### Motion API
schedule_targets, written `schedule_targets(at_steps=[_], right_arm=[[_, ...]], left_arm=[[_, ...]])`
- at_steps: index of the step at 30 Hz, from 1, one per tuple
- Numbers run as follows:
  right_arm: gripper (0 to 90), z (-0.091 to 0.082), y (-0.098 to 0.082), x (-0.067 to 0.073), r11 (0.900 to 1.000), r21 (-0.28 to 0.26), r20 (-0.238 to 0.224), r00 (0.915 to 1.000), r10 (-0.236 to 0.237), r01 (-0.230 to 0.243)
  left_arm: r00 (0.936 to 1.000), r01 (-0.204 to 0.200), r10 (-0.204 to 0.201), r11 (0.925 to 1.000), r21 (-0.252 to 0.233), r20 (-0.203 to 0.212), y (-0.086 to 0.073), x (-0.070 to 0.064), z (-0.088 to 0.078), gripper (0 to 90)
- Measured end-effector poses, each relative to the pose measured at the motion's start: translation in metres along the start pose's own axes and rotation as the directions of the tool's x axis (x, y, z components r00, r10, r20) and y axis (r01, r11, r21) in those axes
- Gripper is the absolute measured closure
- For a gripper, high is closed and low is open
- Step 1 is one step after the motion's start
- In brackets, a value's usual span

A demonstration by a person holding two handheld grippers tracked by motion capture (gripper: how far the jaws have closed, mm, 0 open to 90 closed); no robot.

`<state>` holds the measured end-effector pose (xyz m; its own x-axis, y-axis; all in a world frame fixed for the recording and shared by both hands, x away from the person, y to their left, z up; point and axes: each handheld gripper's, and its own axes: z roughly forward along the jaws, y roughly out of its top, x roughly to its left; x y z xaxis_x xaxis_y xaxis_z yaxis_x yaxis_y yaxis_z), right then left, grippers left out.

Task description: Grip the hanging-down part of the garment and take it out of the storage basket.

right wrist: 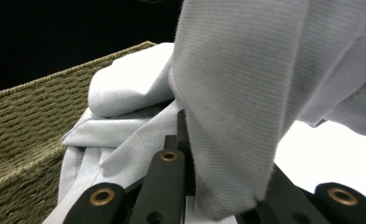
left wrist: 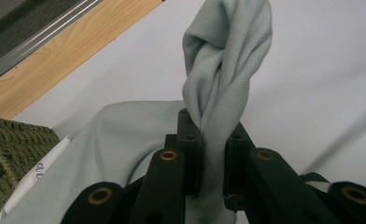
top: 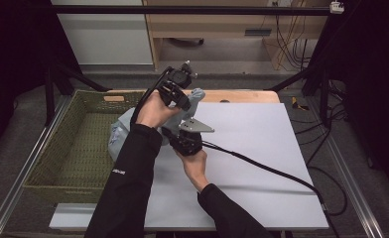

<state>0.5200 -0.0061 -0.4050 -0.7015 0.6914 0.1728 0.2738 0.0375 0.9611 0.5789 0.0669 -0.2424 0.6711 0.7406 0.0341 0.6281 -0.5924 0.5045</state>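
Both tools are clamping the pale grey garment (left wrist: 221, 88): left gripper (left wrist: 214, 154) pinching a twisted fold, right gripper (right wrist: 218, 186) apparently likewise. Garment is draping over the basket (top: 78, 148) rim onto the white table (top: 262, 148).

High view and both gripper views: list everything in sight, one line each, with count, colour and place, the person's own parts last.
garment: one, pale grey-blue cloth, bunched at the white sheet's left edge against the basket, part lifted.
basket: one, olive-green woven, on the table's left side.
white sheet: one, white, covering most of the table.
table: one, light wood, bare along the far edge.
cables: several, dark and yellow, on the floor behind the table.
left tool: one, black, raised, shut on a twisted fold of the garment.
right tool: one, black, shut on the garment.
sleeves: two, black, entering from the bottom.
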Motion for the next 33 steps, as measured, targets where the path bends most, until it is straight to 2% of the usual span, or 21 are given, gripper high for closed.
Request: schedule_targets(at_steps=[1, 2, 3, 6, 7, 8, 12, 13, 14, 15, 17, 18, 21, 22, 24, 28, 33], right_arm=[[85.5, -0.001, -0.001, -0.002, 0.999, -0.007, 0.013, 0.9988, -0.048, 0.048], [85.6, -0.003, 0.001, 0.002, 1.0, 0.003, 0.0, 0.9999, -0.011, 0.011], [85.7, -0.004, 0.0, 0.0, 0.998, -0.007, 0.016, 0.9982, -0.058, 0.058], [85.9, -0.01, 0.002, 0.005, 1.0, 0.0, -0.003, 0.9997, -0.023, 0.023], [86.0, -0.01, 0.002, 0.003, 0.996, -0.015, -0.001, 0.9965, -0.083, 0.083], [86.0, -0.014, 0.003, 0.005, 0.999, -0.009, -0.008, 0.9985, -0.053, 0.053], [86.2, -0.024, 0.002, 0.002, 0.996, -0.018, -0.016, 0.9959, -0.089, 0.088], [86.2, -0.027, 0.003, 0.002, 0.997, -0.018, -0.02, 0.9971, -0.074, 0.073], [86.2, -0.03, 0.003, 0.001, 0.997, -0.017, -0.021, 0.9968, -0.077, 0.077], [86.2, -0.033, 0.002, -0.002, 0.993, -0.021, -0.023, 0.9928, -0.117, 0.117], [86.2, -0.039, 0.002, -0.003, 0.99, -0.034, -0.028, 0.9904, -0.135, 0.134], [86.2, -0.043, 0.003, 0.0, 0.996, -0.03, -0.051, 0.9954, -0.081, 0.079], [86.3, -0.053, 0.004, -0.002, 0.995, -0.042, -0.061, 0.994, -0.091, 0.089], [86.3, -0.057, 0.005, -0.005, 0.993, -0.035, -0.054, 0.9915, -0.118, 0.117], [86.2, -0.063, 0.006, -0.005, 0.995, -0.041, -0.062, 0.9934, -0.097, 0.095], [86.2, -0.076, 0.008, -0.009, 0.992, -0.045, -0.068, 0.99, -0.124, 0.121], [86.3, -0.091, 0.01, -0.013, 0.991, -0.028, -0.07, 0.9887, -0.133, 0.131]], left_arm=[[1.0, -0.002, 0.002, 1.0, -0.001, -0.001, 0.0, 0.0, 0.0, 80.1], [1.0, -0.002, 0.002, 1.0, -0.002, 0.0, 0.0, 0.0, 0.0, 80.2], [1.0, -0.003, 0.003, 1.0, -0.002, -0.001, 0.0, -0.001, 0.0, 80.2], [1.0, -0.006, 0.006, 1.0, -0.003, -0.002, 0.001, -0.002, -0.001, 80.2], [1.0, -0.007, 0.007, 1.0, -0.003, -0.004, 0.001, -0.002, -0.002, 80.2], [1.0, -0.007, 0.007, 1.0, -0.002, -0.007, 0.002, -0.002, -0.002, 80.2], [0.9999, -0.008, 0.008, 1.0, 0.0, -0.011, 0.002, -0.002, -0.004, 80.1], [0.9999, -0.008, 0.008, 1.0, 0.0, -0.012, 0.002, -0.002, -0.004, 80.2], [0.9999, -0.007, 0.007, 1.0, 0.001, -0.013, 0.002, -0.002, -0.004, 80.2], [0.9999, -0.008, 0.008, 1.0, 0.001, -0.013, 0.002, -0.002, -0.003, 80.1], [0.9999, -0.006, 0.006, 1.0, -0.001, -0.012, 0.002, -0.003, -0.003, 80.2], [0.9999, -0.005, 0.005, 1.0, -0.001, -0.011, 0.002, -0.003, -0.003, 80.2], [0.9999, -0.01, 0.01, 1.0, -0.001, -0.013, 0.002, -0.004, -0.003, 80.2], [0.9999, -0.01, 0.01, 0.9999, -0.002, -0.011, 0.003, -0.004, -0.003, 80.2], [0.9999, -0.009, 0.009, 1.0, -0.001, -0.012, 0.003, -0.004, -0.002, 80.2], [0.9999, -0.008, 0.008, 1.0, -0.005, -0.01, 0.003, -0.005, -0.003, 80.2], [0.9999, -0.01, 0.01, 0.9999, -0.004, -0.01, 0.003, -0.006, -0.004, 80.2]])
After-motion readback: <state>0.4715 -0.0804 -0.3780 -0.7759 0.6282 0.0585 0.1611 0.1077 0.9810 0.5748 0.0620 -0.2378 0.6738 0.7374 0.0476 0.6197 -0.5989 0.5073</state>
